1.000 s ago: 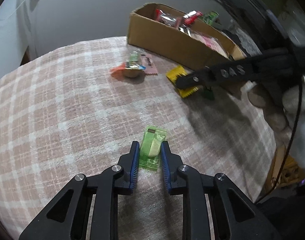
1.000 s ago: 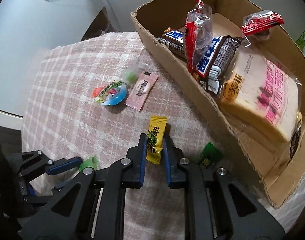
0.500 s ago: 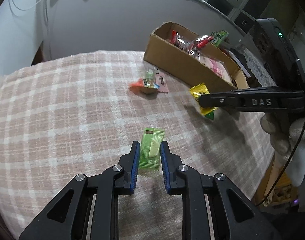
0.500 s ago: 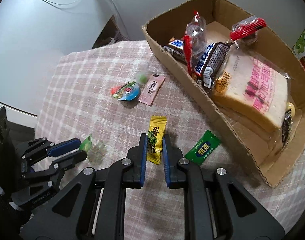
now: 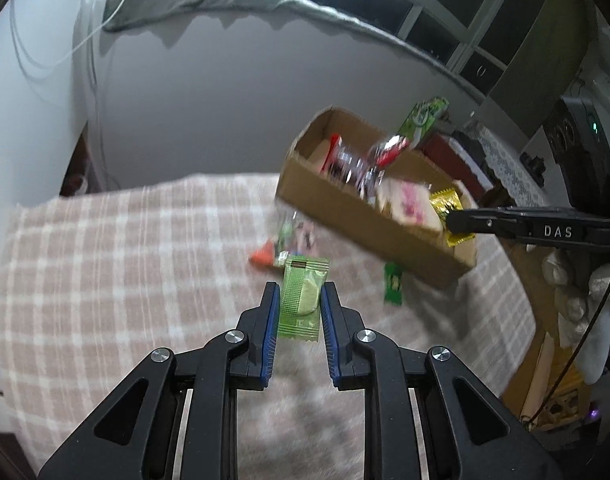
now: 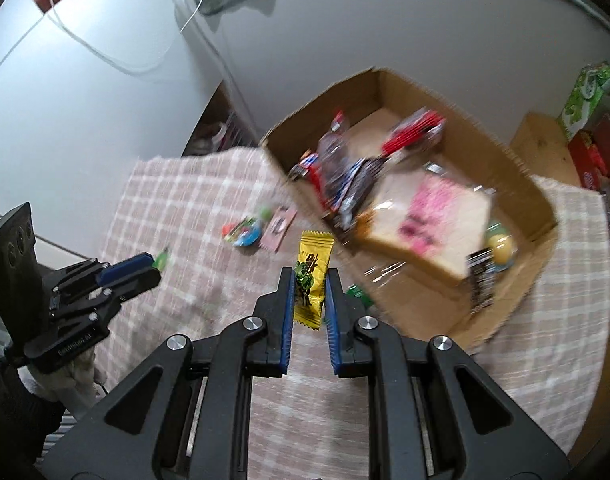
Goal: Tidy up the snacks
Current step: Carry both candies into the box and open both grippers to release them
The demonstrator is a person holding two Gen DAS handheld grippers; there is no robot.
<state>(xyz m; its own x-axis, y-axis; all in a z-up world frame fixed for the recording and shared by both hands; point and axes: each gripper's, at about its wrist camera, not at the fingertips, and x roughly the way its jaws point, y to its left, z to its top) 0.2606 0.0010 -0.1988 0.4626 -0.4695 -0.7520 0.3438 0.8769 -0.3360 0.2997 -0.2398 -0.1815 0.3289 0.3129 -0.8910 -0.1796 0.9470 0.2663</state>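
My left gripper (image 5: 299, 304) is clenched on a light green snack packet (image 5: 303, 297); both blue pads press its long edges, and the packet stands upright between them, clear of the checked cloth (image 5: 117, 264) below. My right gripper (image 6: 309, 292) is clenched on a yellow snack packet (image 6: 313, 276), held the same way, upright, its top end rising above the fingertips.

Landmark: the open cardboard box (image 6: 517, 184) on the cloth. In the right wrist view the yellow packet hangs just beside the box's near long wall, on the cloth side. In the left wrist view the same packet (image 5: 449, 210) and the right gripper's fingers (image 5: 489, 222) appear at the box's near end, level with its rim. The light green packet is well apart from the box, out over the open cloth.

Inside the box: a bagged bread slice with pink print (image 6: 429, 220), dark wrapped bars (image 6: 345, 184) and a red-ended clear wrapper (image 6: 415, 128). All are blurred, and finer detail cannot be told.

On the cloth beside the box's long wall: a small cluster comprising a pink sachet (image 6: 279, 226) and a round red-and-blue item (image 6: 245, 234). A dark green sachet (image 5: 393, 288) lies close to the box's near wall.

Gloved fingers (image 5: 565, 276) show below the right gripper's handle.
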